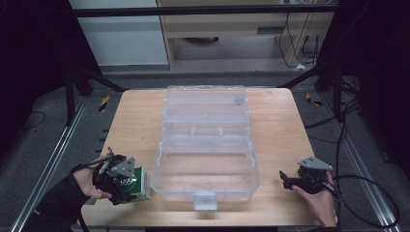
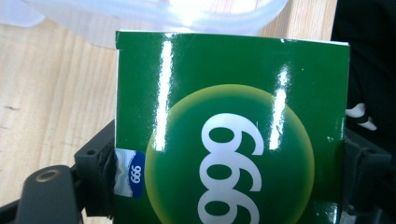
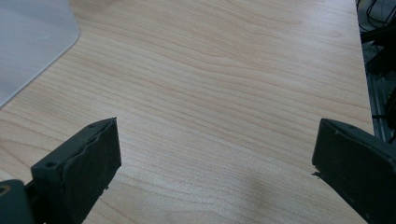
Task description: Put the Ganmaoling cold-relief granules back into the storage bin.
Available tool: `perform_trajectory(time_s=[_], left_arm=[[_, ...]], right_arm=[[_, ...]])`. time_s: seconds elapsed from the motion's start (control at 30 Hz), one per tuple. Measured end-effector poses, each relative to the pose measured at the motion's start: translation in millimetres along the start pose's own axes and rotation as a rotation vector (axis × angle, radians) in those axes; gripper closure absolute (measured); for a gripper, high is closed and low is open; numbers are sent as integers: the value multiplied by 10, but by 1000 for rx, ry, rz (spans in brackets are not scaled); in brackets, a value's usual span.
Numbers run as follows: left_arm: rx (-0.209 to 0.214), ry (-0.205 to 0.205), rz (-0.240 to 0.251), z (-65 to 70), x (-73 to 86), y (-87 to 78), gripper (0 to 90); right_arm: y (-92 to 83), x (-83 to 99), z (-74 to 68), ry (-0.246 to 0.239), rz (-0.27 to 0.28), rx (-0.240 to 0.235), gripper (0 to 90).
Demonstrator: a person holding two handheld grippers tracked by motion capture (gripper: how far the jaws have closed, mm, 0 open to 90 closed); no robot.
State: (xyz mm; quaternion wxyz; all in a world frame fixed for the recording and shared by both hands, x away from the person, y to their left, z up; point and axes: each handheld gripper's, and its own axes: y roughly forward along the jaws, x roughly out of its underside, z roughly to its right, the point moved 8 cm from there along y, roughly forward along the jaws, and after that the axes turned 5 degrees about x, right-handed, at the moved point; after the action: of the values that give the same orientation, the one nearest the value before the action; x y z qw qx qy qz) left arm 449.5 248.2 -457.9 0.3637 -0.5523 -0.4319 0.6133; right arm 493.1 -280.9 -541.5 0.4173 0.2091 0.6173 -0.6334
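The green box (image 1: 140, 183) is being held by the left tongs (image 1: 124, 186) at the near left part of the bench (image 1: 280, 125), just beside the front left corner of the clear bin (image 1: 208, 166). In the left gripper view the green box (image 2: 233, 130) is being squeezed from both sides by the black jaws, about halfway closed. The right tongs (image 1: 290, 182) are being kept wide open with nothing between the jaws, well apart from the clear bin on the right side of the bench. In the right gripper view the bare bench (image 3: 224, 84) is being seen between the open jaws.

The box is probably being carried toward the open bin. Its sides are shiny and smooth, so it could be dropped if it is being squeezed too softly. It is likely thin card, so it could be crushed if it is being squeezed too hard. The bin wall is very close, so the box could be bumped against the rim (image 1: 155, 166) if it is not being lifted high enough. The light bin could be pushed away, because it is not being held by the right tongs.
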Motion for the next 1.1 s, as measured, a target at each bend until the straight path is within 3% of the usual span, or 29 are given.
perform_trajectory(time_s=[0.47,1.1], left_arm=[[-24,-1,22,16,-217,-343,144],[-30,24,16,-2,-503,-537,146]], right_arm=[[-2,-1,0,-2,1,0,16],[-1,-6,3,-5,5,0,16]])
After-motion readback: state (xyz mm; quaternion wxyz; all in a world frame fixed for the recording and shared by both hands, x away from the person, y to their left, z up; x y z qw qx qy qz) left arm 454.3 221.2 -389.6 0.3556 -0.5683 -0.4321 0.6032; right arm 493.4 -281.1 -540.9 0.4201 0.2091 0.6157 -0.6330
